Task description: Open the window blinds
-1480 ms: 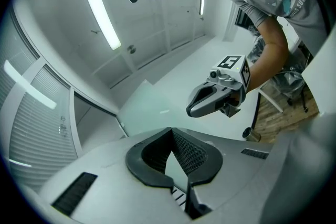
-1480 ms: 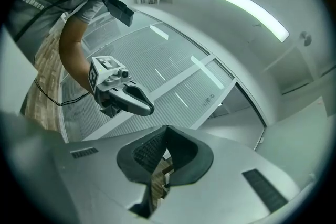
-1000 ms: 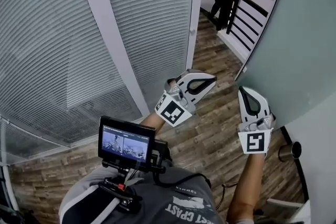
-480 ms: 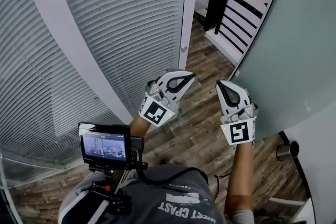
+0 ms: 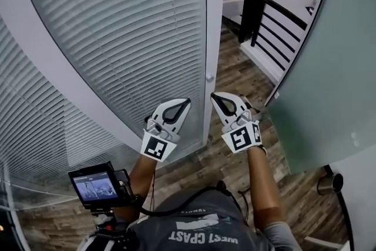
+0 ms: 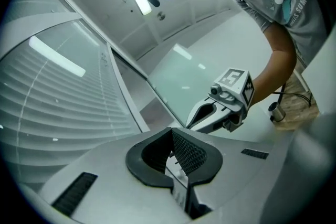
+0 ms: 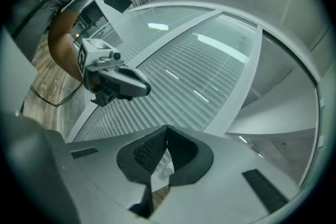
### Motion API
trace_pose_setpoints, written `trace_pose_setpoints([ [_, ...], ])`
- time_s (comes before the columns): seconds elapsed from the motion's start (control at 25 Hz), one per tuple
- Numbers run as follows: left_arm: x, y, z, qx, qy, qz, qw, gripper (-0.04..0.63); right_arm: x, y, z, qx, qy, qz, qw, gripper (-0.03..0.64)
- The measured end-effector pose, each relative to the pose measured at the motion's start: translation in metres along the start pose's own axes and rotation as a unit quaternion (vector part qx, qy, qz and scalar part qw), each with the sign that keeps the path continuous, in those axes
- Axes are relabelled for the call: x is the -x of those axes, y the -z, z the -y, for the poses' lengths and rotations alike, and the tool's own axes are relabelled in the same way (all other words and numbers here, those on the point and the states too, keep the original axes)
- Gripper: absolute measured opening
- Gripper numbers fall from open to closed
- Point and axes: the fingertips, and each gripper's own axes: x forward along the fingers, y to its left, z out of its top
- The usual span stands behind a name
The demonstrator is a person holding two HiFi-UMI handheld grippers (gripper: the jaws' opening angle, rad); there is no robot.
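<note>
The closed window blinds (image 5: pixel 117 26) fill the left and middle of the head view, their grey slats flat behind glass. A white frame post (image 5: pixel 214 20) runs down their right edge, with a small white knob (image 5: pixel 210 77) on it. My left gripper (image 5: pixel 185 102) is shut and empty, just in front of the blinds' lower right part. My right gripper (image 5: pixel 215 96) is shut and empty too, close below the knob. In the left gripper view the jaws (image 6: pixel 170 131) meet, with the blinds (image 6: pixel 63 97) at left. The right gripper view shows shut jaws (image 7: pixel 167 128) facing the blinds (image 7: pixel 184 81).
A frosted glass panel (image 5: pixel 329 67) stands close on the right. A black railing (image 5: pixel 276 26) and an open area lie beyond the post. The floor is wood plank (image 5: pixel 235 79). A small monitor (image 5: pixel 94 185) hangs at my chest, and a metal stopper (image 5: pixel 329 183) sits low right.
Both grippers have swung left and come closer together, from beside the glass panel to the frame post. The blinds now stand nearer and more in front of me.
</note>
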Motion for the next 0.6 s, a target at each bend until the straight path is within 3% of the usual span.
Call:
trace_pose_setpoints([
  [0.12,0.000,0.015,-0.007,0.003,-0.023,-0.026,0.9994,0.000,-0.027,0.031,-0.003,-0.007,-0.013,-0.011,1.000,0.002],
  [0.4,0.004,0.034,-0.012,0.008,-0.058,-0.064,0.9962,0.000,-0.078,0.099,-0.007,0.046,0.022,-0.113,0.992,0.008],
  [0.52,0.000,0.040,-0.011,0.010,-0.064,-0.071,0.9954,0.000,-0.090,0.120,-0.017,0.077,0.019,-0.147,0.986,0.107],
  [0.6,0.000,0.040,-0.010,0.010,-0.067,-0.077,0.9947,0.000,-0.094,0.128,-0.023,0.106,0.017,-0.171,0.979,0.110],
])
